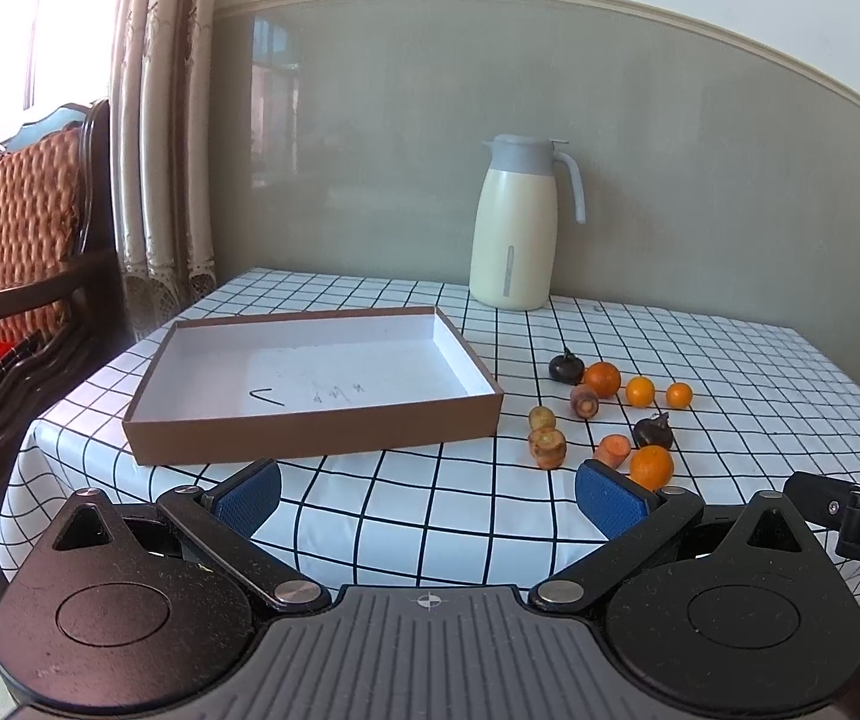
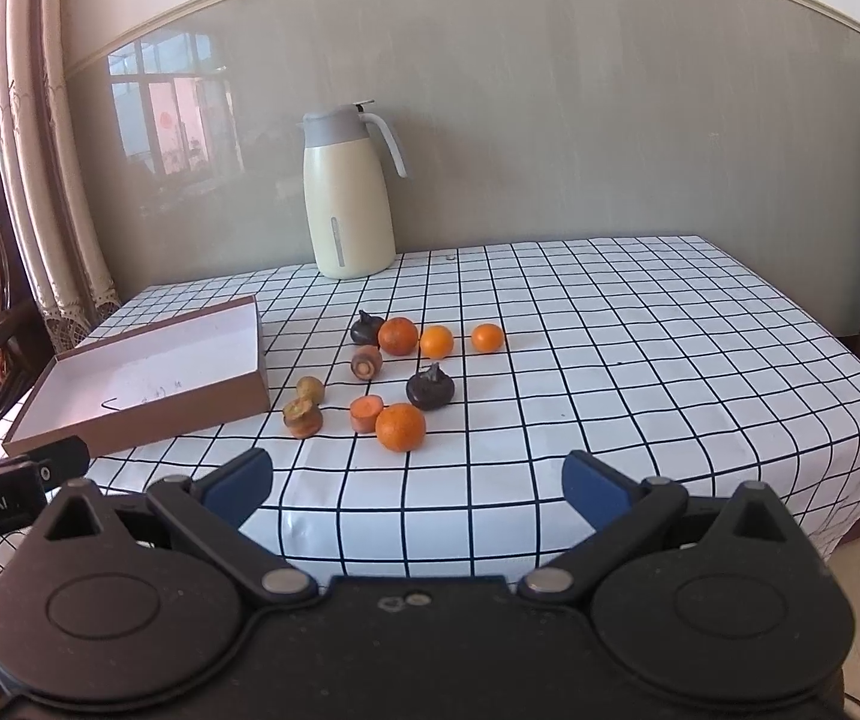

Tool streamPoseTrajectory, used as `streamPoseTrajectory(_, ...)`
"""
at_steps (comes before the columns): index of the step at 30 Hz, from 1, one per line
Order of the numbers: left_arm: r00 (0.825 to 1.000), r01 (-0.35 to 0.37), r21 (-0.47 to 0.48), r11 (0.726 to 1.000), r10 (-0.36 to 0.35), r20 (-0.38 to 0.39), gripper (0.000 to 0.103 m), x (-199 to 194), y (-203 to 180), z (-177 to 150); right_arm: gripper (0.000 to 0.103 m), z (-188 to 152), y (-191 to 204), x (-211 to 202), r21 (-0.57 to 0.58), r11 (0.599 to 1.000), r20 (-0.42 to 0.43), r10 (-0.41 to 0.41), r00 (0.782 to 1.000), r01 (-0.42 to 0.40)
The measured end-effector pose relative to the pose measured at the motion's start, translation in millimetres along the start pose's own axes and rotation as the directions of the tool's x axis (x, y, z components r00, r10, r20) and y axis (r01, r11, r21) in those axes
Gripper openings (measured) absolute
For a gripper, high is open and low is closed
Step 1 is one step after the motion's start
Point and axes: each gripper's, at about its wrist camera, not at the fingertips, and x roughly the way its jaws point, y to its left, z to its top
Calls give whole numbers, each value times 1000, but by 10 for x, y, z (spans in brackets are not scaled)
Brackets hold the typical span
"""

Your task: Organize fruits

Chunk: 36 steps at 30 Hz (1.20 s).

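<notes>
Nearest the lens in each wrist view is a claw: the left claw (image 1: 427, 495) and the right claw (image 2: 415, 489) both hang above the near edge of the tabletop (image 2: 640, 324) with their blue pads spread wide and nothing between them. The tabletop wears a white cloth with a black grid. On its left part lies a shallow brown cardboard tray (image 1: 316, 429) with a white floor bearing some pen marks; no produce is in it. At the back, near the grey wall, stands a cream thermos jug (image 2: 346, 204) with a grey lid and handle. Just right of the tray sits the loose produce in a cluster: a large orange (image 2: 400, 427) nearest the claws, another orange (image 2: 397, 336) further back, and two smaller oranges (image 2: 436, 341) to its right, apart from one another. Two dark water chestnuts (image 2: 429, 389) lie among them, one at the back beside the orange, one in the middle. Carrot stubs (image 2: 366, 411) and a small brownish piece (image 2: 310, 388) lie closest to the tray's right wall.
</notes>
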Motion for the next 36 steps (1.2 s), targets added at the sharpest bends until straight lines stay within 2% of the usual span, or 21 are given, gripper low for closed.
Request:
streamPoseTrajectory(14,1000,20,97,995,-19,-9,103,248,-187,-51,97,-67,-83,166,-16,1000,1,-17,1000,17)
streamPoseTrajectory(23,999,44,127,991,-41,-29,103,505,-287,-70,97,-90,-118,364,-26,999,-17,-34,999,34)
streamPoseTrajectory(32,998,67,139,988,-64,-29,103,768,-389,-86,97,-65,-210,550,6,1000,1,-5,1000,5)
streamPoseTrajectory(36,997,78,132,988,-74,-36,103,920,-439,-85,92,-46,-241,676,3,1000,1,10,1000,-10)
